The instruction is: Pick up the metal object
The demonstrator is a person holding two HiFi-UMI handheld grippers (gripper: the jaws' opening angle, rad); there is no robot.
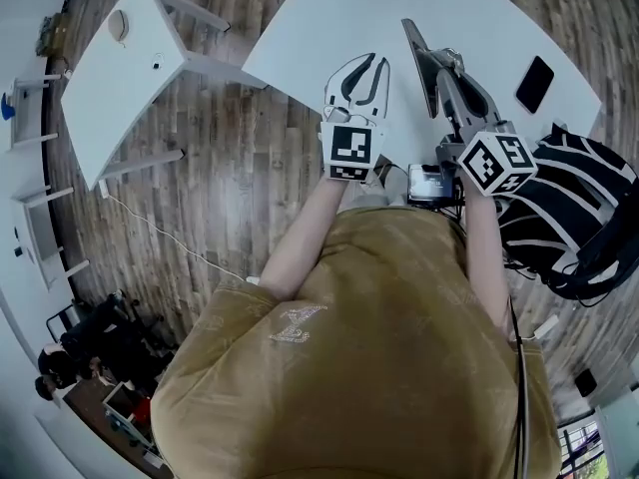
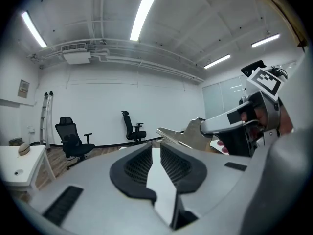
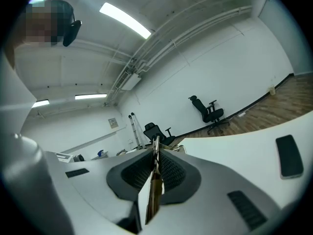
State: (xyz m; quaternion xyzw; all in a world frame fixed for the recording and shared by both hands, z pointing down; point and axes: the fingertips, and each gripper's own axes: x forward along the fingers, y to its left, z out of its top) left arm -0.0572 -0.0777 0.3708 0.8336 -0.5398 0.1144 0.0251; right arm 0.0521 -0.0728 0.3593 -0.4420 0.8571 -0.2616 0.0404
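One broad white worktop [image 1: 319,18] fills the far half of the scene and carries what little there is; it curves away to left and right, which leaves us room to work at its near edge. A smaller white table [image 1: 110,78] stands well apart on the left over the wooden floor; it plays no part here. At the near right sits a black bag with white stripes [image 1: 574,213]; we cannot tell whether it rests on the worktop or just beside it.

The metal object [image 1: 419,68], a thin flat plate, is held in the right claw [image 3: 154,153], to the right of centre; its jaws are pressed narrow onto both flat faces, so from along the claw we see the plate edge-on; we judge this the sound way to take so thin a piece, since the pads bear on its broad sides and it cannot slip sideways. It juts out beyond the claw towards the far side and looks clear of the worktop, so we judge the pick-up all but done.

The left claw [image 2: 156,148] hangs just left of it, jaws only slightly apart with nothing between them; it is near enough to steady the plate if needed.

A dark phone [image 1: 535,83] lies flat at the far right, well out of the way.
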